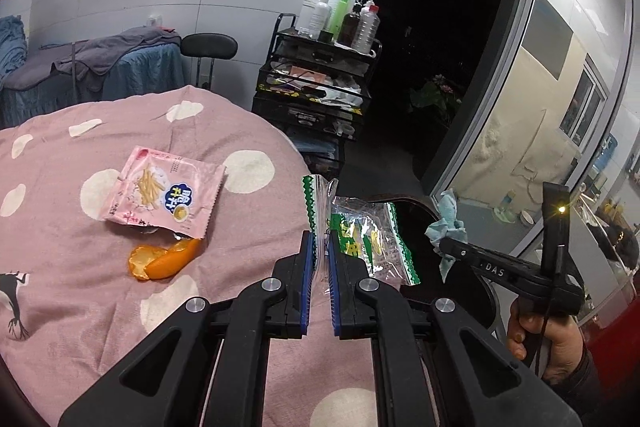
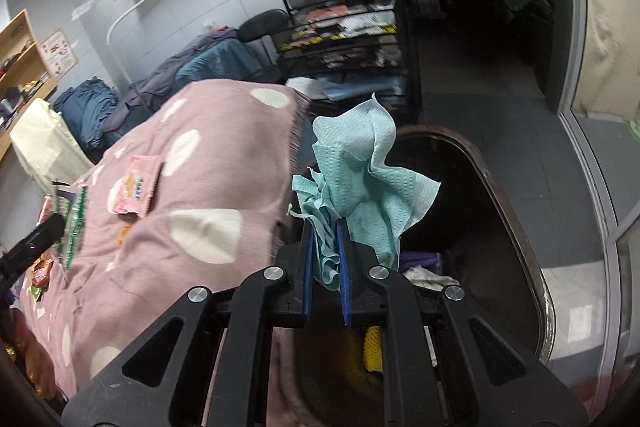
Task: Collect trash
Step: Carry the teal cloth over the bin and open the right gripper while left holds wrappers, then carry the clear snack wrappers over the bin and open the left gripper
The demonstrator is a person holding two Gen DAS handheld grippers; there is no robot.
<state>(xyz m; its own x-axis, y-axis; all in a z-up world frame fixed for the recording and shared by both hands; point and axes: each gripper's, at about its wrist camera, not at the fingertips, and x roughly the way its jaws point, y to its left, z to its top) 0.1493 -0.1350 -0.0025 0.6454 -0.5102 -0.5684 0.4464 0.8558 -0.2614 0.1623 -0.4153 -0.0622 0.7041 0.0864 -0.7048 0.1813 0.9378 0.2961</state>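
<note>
A: Where do we stand?
B: Left tongs pinch a clear green-edged wrapper; right tongs clamp a teal paper towel above the dark bin.
A: Left over?
B: Pink snack packet and orange peel lie on the pink spotted bedspread.

Pink spotted bedspread — snack packet, orange peel

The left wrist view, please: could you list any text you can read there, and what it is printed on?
"DAS": on the right gripper arm, in white.
Pink snack packet: printed characters, not legible.
Clear green-edged wrapper in the left gripper: print too crumpled to read.
</note>
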